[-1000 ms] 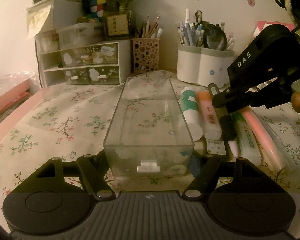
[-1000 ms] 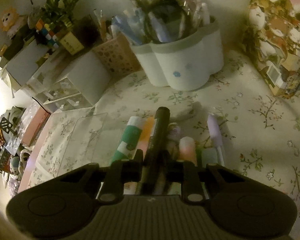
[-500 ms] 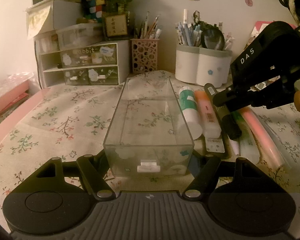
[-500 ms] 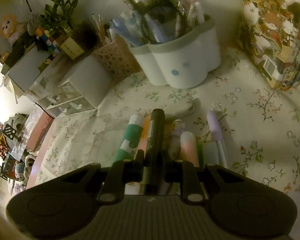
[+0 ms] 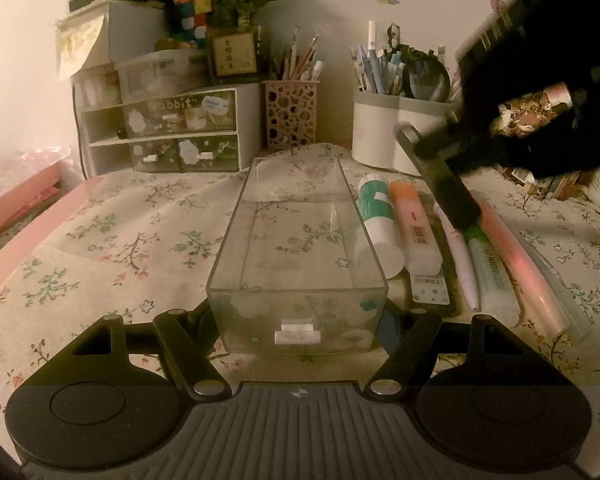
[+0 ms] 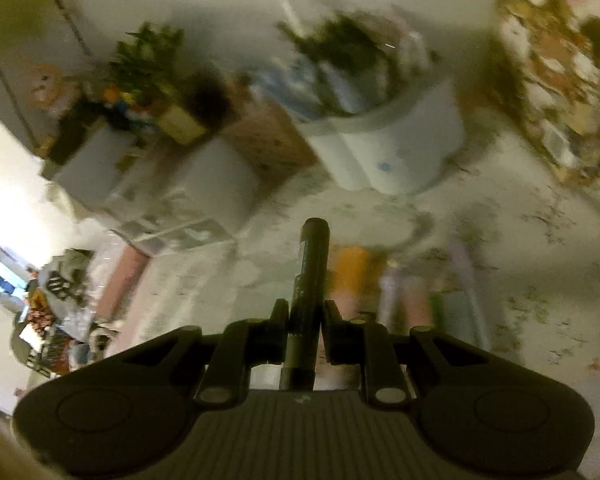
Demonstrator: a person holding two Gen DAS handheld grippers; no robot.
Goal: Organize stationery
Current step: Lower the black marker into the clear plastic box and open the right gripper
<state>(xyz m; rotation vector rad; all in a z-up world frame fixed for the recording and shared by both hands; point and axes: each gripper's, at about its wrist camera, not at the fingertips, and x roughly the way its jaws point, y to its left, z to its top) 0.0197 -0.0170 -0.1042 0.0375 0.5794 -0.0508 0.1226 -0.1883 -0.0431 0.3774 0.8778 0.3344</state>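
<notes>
Two hand-held grippers work: the right hand-held gripper point(image 6: 304, 316), pinching a black marker point(image 6: 310, 280), has lifted it (toward twelve o'clock) off the table point(image 5: 120, 240); the left hand-held gripper point(image 5: 298, 320) clamps the clear box point(image 5: 296, 248)

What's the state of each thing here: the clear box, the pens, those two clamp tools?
Clear box: empty, upright.
Left gripper: shut on the box's near end.
Right gripper: shut on the black marker.
Black marker: lifted, tilted.
Highlighters: lying on the tablecloth.

Dim, warm yellowish light; right wrist view motion-blurred, both fisheye-bent at edges.
</notes>
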